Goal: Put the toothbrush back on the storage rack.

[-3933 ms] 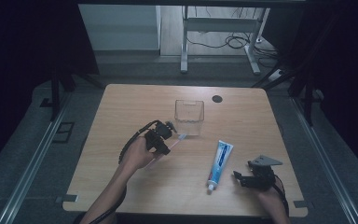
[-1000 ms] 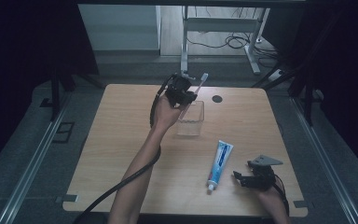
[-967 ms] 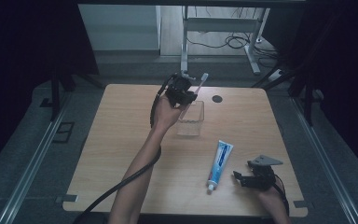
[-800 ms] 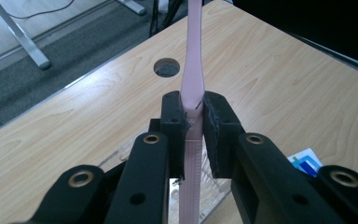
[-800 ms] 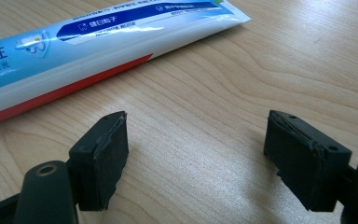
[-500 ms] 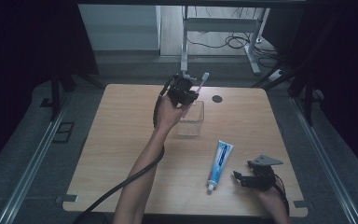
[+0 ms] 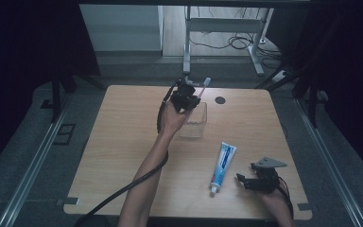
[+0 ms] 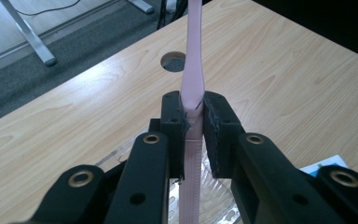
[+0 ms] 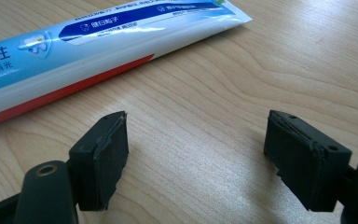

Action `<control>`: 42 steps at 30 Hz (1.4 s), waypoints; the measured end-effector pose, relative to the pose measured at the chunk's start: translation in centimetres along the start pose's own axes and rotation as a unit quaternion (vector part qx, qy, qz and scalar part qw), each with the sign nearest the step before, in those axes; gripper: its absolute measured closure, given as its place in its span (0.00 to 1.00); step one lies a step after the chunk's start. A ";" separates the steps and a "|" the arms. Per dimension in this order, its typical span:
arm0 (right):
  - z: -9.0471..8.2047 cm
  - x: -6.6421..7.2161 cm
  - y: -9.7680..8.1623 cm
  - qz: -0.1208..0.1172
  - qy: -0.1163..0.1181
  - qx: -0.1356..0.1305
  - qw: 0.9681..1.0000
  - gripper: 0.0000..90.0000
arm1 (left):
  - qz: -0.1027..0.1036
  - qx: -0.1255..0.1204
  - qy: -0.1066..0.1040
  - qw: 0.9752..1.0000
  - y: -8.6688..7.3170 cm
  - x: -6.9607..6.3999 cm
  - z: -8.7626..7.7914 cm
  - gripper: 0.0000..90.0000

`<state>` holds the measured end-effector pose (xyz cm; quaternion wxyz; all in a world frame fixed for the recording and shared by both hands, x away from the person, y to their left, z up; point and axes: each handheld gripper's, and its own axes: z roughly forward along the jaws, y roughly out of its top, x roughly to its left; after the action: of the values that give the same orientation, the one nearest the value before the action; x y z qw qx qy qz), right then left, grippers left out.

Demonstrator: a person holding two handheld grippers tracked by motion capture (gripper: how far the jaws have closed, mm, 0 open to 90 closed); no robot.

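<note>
High view: a light wooden table (image 7: 123, 142) with a round cable hole (image 7: 220, 100) near its far edge stands on grey carpet in a dim room, with dark curtains at both sides and metal desk legs and cables beyond. The left gripper (image 7: 187, 94) is raised over a clear plastic container (image 7: 194, 120), holding a pale toothbrush (image 7: 203, 86). A toothpaste tube (image 7: 222, 162) lies nearer the person, just beside the right gripper (image 7: 257, 177), which sits low on the table.

Left gripper view: the 2 black jaws pinch the pink toothbrush (image 8: 192, 88) upright by its handle — the container's ribbed rim (image 8: 214, 196) shows below.

Right gripper view: the jaws stand spread wide apart over bare wood — the blue, white and red tube (image 9: 98, 42) lies ahead, untouched.
</note>
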<state>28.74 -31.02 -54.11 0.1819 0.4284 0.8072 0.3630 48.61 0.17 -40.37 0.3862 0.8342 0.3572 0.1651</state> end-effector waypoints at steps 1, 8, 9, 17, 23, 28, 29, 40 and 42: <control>0.0 0.0 0.0 0.000 0.000 0.000 1.000 0.25 | 0.001 0.003 0.000 1.000 -0.2 0.0 0.2 0.88; 0.0 0.0 0.0 0.000 0.000 0.000 1.000 0.25 | -0.004 0.010 0.001 1.000 -1.3 -0.1 1.0 0.88; 0.0 0.0 0.0 0.000 0.000 0.000 1.000 0.25 | -0.004 0.011 0.000 1.000 -1.4 -0.1 1.1 0.88; 0.0 0.0 0.0 -0.001 0.000 0.000 1.000 0.25 | -0.007 0.015 -0.003 1.000 -2.3 0.0 1.6 0.88; 0.0 0.0 0.0 0.000 0.000 0.001 1.000 0.25 | -0.009 0.025 -0.004 1.000 -3.1 0.1 2.2 0.88; 0.0 0.0 0.0 0.000 0.000 0.000 1.000 0.25 | -0.010 0.030 -0.005 0.999 -3.4 0.0 2.6 0.88; 0.0 0.0 0.0 0.000 0.000 0.000 1.000 0.25 | -0.010 0.030 -0.005 0.999 -3.4 0.0 2.6 0.88; 0.0 0.0 0.0 0.000 0.000 0.001 1.000 0.25 | 0.008 0.049 0.010 0.999 -3.5 -0.6 3.2 0.87; 0.0 0.0 0.0 -0.001 0.000 0.001 1.000 0.25 | 0.024 0.059 0.019 0.998 -3.4 -0.8 3.3 0.87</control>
<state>28.72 -31.00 -54.11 0.1818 0.4281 0.8077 0.3623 48.24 -0.61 -45.09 0.3251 0.8606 0.3540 0.1685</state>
